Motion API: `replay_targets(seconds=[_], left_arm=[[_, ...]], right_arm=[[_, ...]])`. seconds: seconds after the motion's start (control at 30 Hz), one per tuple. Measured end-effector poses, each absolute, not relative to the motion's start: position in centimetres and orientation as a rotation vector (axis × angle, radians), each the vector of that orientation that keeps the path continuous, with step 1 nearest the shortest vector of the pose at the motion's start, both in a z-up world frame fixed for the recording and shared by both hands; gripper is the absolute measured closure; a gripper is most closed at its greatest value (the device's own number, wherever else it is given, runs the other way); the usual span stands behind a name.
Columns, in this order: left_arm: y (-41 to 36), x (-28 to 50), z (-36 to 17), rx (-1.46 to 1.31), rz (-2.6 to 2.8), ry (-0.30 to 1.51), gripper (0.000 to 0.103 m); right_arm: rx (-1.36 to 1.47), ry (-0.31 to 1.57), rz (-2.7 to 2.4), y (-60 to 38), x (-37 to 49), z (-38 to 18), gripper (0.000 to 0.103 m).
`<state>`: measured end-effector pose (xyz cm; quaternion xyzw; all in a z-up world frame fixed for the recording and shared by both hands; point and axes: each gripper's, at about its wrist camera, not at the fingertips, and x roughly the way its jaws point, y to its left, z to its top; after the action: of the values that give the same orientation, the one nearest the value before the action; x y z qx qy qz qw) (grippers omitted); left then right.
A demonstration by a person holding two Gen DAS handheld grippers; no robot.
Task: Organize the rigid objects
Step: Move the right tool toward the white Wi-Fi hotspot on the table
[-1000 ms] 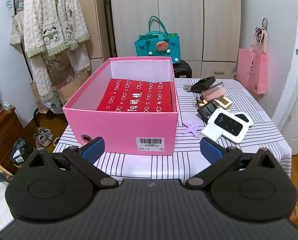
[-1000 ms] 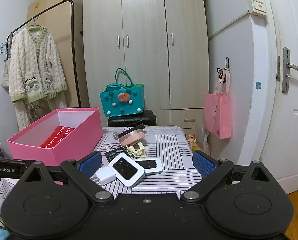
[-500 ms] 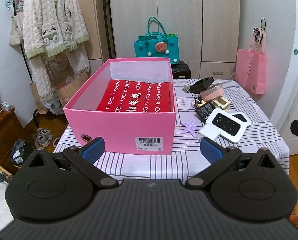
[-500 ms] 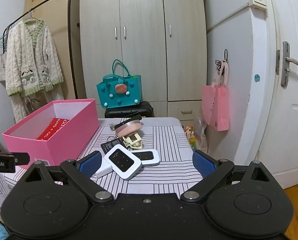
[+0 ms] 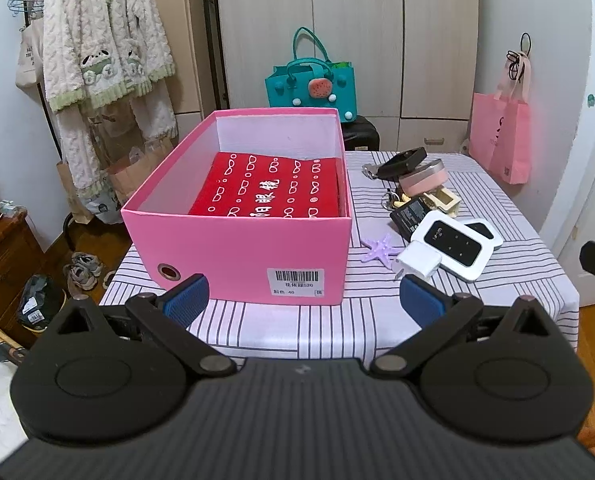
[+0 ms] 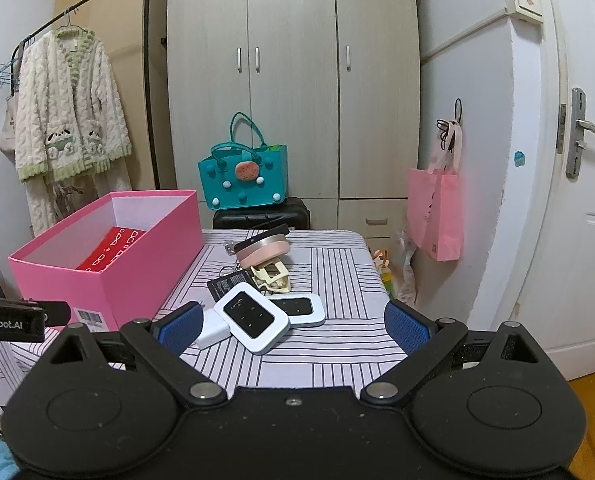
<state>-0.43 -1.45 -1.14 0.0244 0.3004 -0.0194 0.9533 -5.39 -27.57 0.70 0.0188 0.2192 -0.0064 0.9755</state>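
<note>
Only the left view catches the purple starfish [image 5: 380, 246], mid-frame right of the pink box [image 5: 241, 256]; right view hides it. Both tongs, left tongs [image 5: 301, 300] and right tongs [image 6: 293, 326], gape wide, empty.

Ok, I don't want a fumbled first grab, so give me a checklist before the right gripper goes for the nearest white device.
1. Right gripper open: ok, jaws spread wide and holding nothing.
2. Left gripper clear of the pile: ok, open in front of the pink box.
3. Nearest white pocket router reachable: ok, it lies on top at the front of the pile.
4. Router free to lift: not ok, it overlaps the white charger plug and the second white router.
5. Room in the box: cannot tell, the red package covers most of the visible floor.
</note>
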Motion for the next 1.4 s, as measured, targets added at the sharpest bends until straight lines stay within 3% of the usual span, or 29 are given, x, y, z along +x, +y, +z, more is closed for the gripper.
replay_targets(seconds=[1.4], left_arm=[[-0.9,-0.5,-1.7,0.066,-0.064,0.573,0.001]], right_arm=[[0.020,0.476,0.059,-25.3,-5.2,0.4,0.004]])
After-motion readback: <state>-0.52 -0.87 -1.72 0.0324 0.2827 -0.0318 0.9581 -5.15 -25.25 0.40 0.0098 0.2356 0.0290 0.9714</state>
